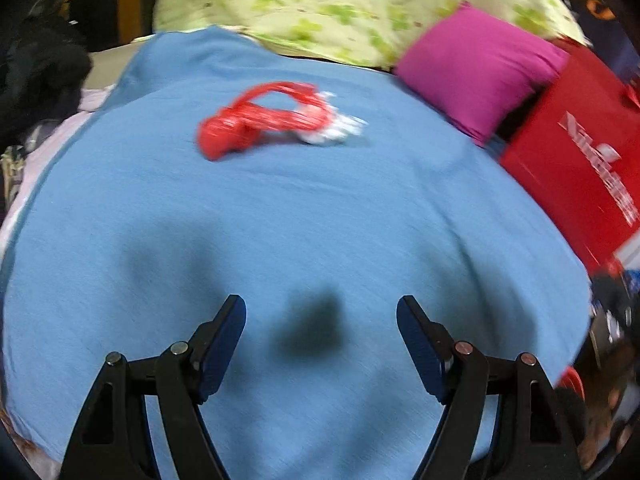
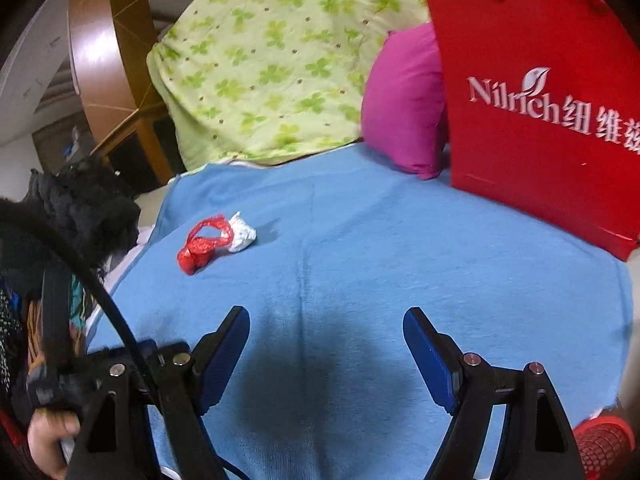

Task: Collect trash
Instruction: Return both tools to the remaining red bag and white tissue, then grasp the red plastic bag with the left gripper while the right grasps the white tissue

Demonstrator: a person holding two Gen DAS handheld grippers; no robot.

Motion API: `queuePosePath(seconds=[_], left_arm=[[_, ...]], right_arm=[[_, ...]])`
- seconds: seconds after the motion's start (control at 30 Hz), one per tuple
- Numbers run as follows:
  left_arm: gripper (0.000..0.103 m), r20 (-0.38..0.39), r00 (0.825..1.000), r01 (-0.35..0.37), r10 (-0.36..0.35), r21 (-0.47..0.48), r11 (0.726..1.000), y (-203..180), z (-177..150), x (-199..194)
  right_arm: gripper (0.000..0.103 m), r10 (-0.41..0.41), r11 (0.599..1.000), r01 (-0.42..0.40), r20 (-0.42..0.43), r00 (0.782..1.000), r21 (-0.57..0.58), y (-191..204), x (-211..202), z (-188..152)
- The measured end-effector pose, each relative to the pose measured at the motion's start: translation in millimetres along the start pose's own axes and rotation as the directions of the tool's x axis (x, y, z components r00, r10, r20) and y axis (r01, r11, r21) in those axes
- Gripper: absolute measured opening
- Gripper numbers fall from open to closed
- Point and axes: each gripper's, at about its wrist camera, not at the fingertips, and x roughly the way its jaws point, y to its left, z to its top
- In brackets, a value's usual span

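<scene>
We see bare blue blanket (image 2: 400,248) ahead of both jaws; red bag (image 2: 540,112) at right edge; left gripper (image 1: 321,312), right gripper (image 2: 326,322) angled down, jaws apart, empty; red-white trash (image 1: 276,118) beyond.

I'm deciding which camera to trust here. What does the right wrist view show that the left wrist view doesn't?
Only the right wrist view shows a hand at its lower left and the red bag lettering sharp. Only the left wrist view shows the left gripper, open and empty. Both share the red plastic scrap touching white crumpled paper on the blue blanket, plus a magenta pillow.
</scene>
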Motion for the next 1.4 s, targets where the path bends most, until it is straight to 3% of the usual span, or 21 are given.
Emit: queuePosePath(seconds=[0.27, 0.5, 0.6, 0.67, 0.73, 0.87, 0.97, 1.13, 1.23, 1.4], left_arm=[[0.079, 0.072, 0.994, -0.078, 0.087, -0.117, 0.99, 35.7, 79.8, 38.0], [0.082, 0.135, 0.988, -0.043, 0.074, -0.214, 0.976, 51.0, 135.7, 74.4], [0.085, 0.122, 0.989, -0.052, 0.08, -0.216, 0.975, 54.5, 143.9, 91.4], [0.084, 0.066, 0.99, -0.112, 0.127, -0.196, 0.974, 57.7, 141.6, 110.1], [0.067, 0.014, 0.989, -0.145, 0.149, -0.173, 0.974, 61.3, 138.3, 125.1], [0.061, 0.036, 0.994, -0.096, 0.106, -0.211, 0.973, 75.0, 140.0, 112.4], [0.06, 0.086, 0.984, -0.131, 0.154, -0.233, 0.964, 84.8, 140.8, 90.4], [0.06, 0.161, 0.941, -0.242, 0.298, -0.294, 0.925, 113.3, 143.0, 60.6], [0.059, 0.148, 0.939, -0.253, 0.312, -0.32, 0.913, 125.2, 143.3, 61.6], [0.06, 0.125, 0.938, -0.267, 0.323, -0.335, 0.904, 131.5, 144.9, 69.3]], right_arm=[[0.082, 0.025, 0.995, -0.021, -0.034, 0.999, 0.097, -23.5, 17.1, -5.7], [0.082, 0.012, 1.0, -0.012, -0.067, 0.998, -0.004, -4.3, 28.9, -8.4], [0.082, -0.008, 0.999, 0.004, -0.068, 0.998, -0.053, 5.2, 32.6, -11.1], [0.082, -0.019, 0.997, 0.014, -0.076, 0.997, -0.074, 8.6, 36.4, -11.8], [0.082, -0.03, 0.996, 0.024, -0.081, 0.996, -0.081, 9.3, 39.1, -12.3], [0.082, -0.045, 0.998, 0.04, -0.082, 0.996, -0.054, 8.6, 45.0, -7.7], [0.082, -0.01, 0.998, 0.004, -0.116, 0.993, -0.058, 15.8, 63.2, 4.7], [0.082, 0.088, 0.994, -0.096, -0.132, 0.987, -0.06, 51.5, 112.8, 53.4], [0.082, 0.133, 0.987, -0.146, -0.157, 0.979, -0.069, 80.3, 158.8, 81.7], [0.082, 0.135, 0.981, -0.16, -0.202, 0.97, -0.113, 122.3, 231.0, 108.4]])
